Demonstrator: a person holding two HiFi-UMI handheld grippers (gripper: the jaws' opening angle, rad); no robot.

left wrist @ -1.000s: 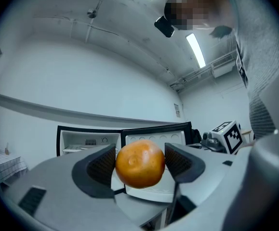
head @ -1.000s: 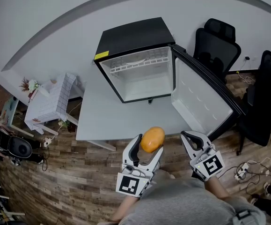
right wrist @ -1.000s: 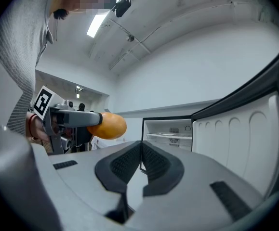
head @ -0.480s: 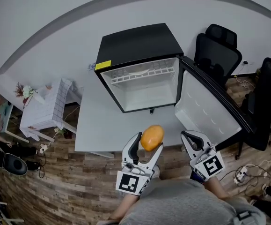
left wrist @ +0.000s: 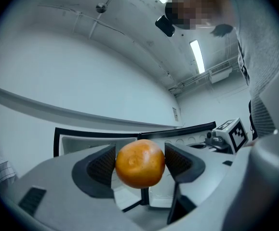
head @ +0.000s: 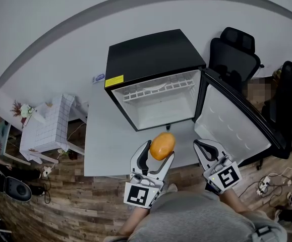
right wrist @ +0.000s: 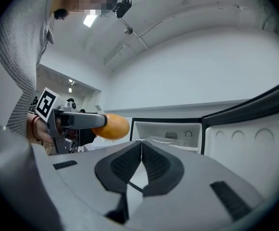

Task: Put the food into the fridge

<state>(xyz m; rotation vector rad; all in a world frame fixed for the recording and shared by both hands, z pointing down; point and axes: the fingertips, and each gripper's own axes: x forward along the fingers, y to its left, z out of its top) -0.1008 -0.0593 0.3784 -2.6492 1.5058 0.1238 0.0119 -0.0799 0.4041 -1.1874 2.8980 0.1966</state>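
Fruit, head view: one round orange fruit is clamped between the jaws of the left gripper. It is held off the grey table underneath.
Fridge, head view: a small black fridge stands on that table straight ahead of the left gripper. Its door is swung wide to that gripper's right. The white cavity looks bare apart from a top shelf.
Right gripper, head view: the right gripper sits just beside the left one, on its right, in front of the open door.
Change, head view: compared with a second ago, the fridge shows larger and lower in the picture, closer to the fruit. The grip on the fruit looks unaltered. Judgement: the approach is under way and placement has not begun.
Fruit, left gripper view: both pads press its sides and it sits centred between them. The fridge opening lies directly beyond it.
Jaws, right gripper view: they meet tip to tip with nothing between them. The fruit shows off to this gripper's left, the cavity ahead and the door's inner face to the right.
Task standing: the fruit is outside the fridge. Judgement: it must go forward through the opening, be set on the cavity floor and be released. A round fruit may roll once freed.
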